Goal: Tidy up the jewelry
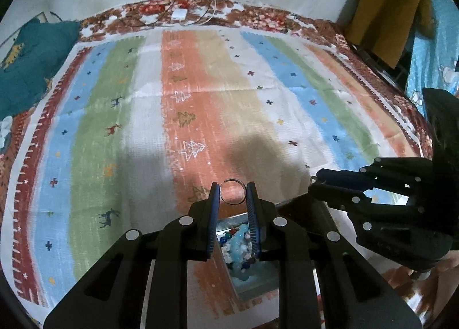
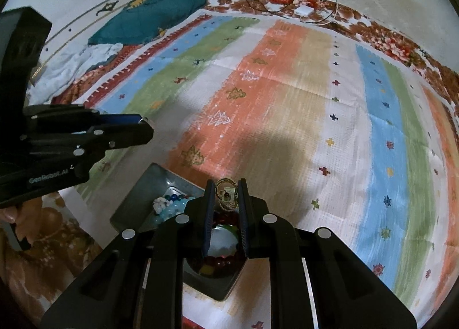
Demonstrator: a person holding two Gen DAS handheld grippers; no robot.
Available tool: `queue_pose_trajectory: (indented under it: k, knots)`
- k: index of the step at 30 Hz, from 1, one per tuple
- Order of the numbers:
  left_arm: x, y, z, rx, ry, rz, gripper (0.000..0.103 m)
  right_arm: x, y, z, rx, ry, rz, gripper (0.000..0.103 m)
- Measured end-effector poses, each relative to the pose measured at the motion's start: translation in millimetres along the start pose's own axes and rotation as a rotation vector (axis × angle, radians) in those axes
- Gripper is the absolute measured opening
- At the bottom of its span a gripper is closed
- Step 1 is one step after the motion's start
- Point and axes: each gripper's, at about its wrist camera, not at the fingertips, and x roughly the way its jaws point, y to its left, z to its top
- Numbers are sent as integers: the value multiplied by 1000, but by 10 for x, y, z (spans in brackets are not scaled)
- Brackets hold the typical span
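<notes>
Holding a thin open silver ring [image 1: 233, 191] clamped in my left hand-held gripper [image 1: 233, 194], I have it hanging just above the metal tray [image 2: 134, 200], over the compartment of pale blue and white beads [image 1: 239, 243]. My right hand-held gripper [image 2: 226, 194] is closed on a gold ring with a small tag [image 2: 226, 194], above the tray's other compartment, where dark red beads [image 2: 221, 263] and a green bangle [image 2: 226, 228] lie. The tray sits on a striped cloth [image 2: 287, 99] spread over the bed.

To do this well, I judge each ring should be lowered close to the tray floor before I ease off, so it does not bounce out onto the cloth, and I should keep the two tools from bumping.

White lettering on the left tool's body reads roughly "GenRobot.AI".
</notes>
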Motion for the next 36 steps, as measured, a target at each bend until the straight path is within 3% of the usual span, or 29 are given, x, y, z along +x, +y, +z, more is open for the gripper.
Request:
queue_pose_trajectory:
  k: [5,18,20,22,30,36]
  knots:
    - [-67,-38,-73,7,-11,-12,18,-83,38,-88,12,-15,63,17]
    - [-80,-158,-180,24,2,-6,19,-86,151,-167,-3,3,123,18]
    - [-78,-140,-181,13,4,-5,23,-87,161,-176,-15,4,103,25]
    - [-103,-110,-171,2,-7,4,37,-101,161,-177,-23,-3,85,35]
    - [-144,-41,-173,-14,-18,21,59,-298,106,-260,-8,-66,62,60]
    - [-190,-84,-236,4,-23,7,69,-354,41,-308,15,-79,49,68]
